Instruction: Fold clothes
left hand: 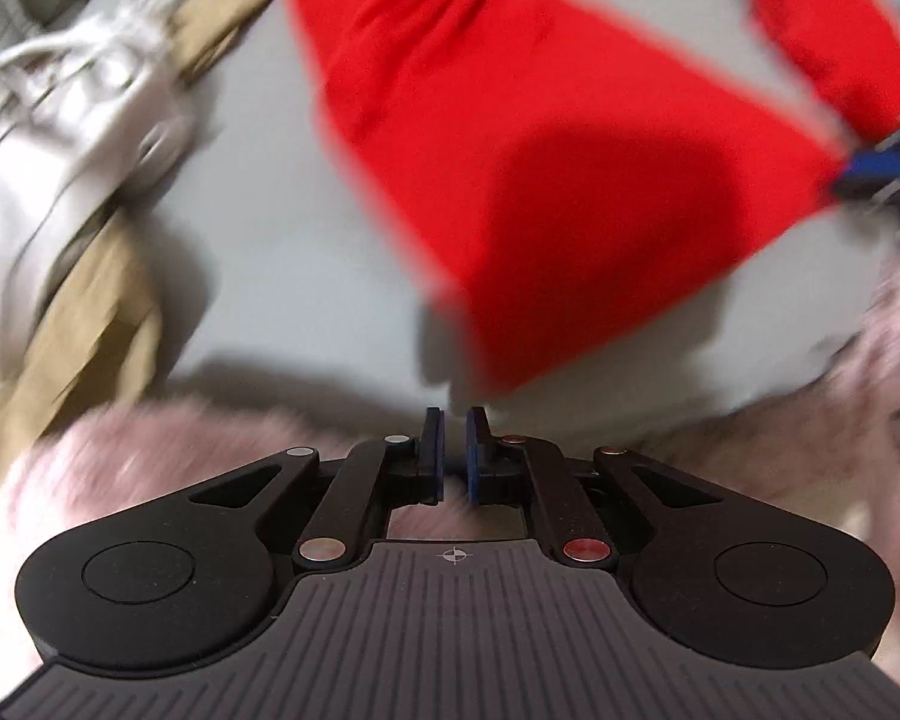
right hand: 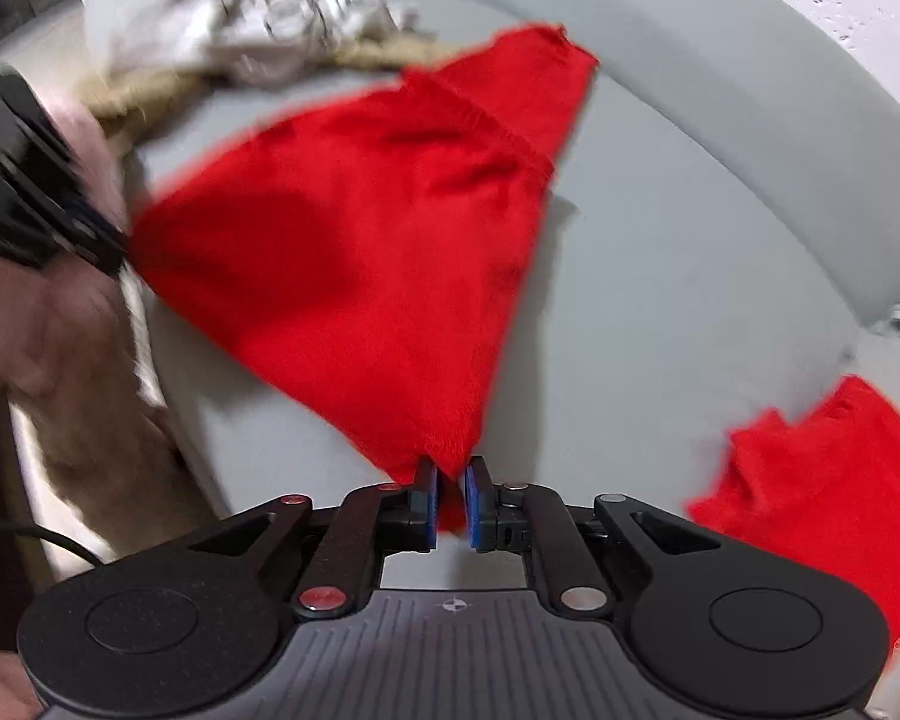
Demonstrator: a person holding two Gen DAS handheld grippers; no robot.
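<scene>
Right wrist view: right gripper is pinching the red garment (unfolded); left gripper, nearly closed, is holding its other corner; heaped clothes are waiting.

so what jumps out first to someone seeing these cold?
The red cloth, stretched taut above the grey sofa, one corner pinched in the right tool. Its other corner runs to the left tool at the left edge of the right view; whether that one grips it is unclear. A pale heap of clothes lies behind, and more red fabric at lower right.
</scene>
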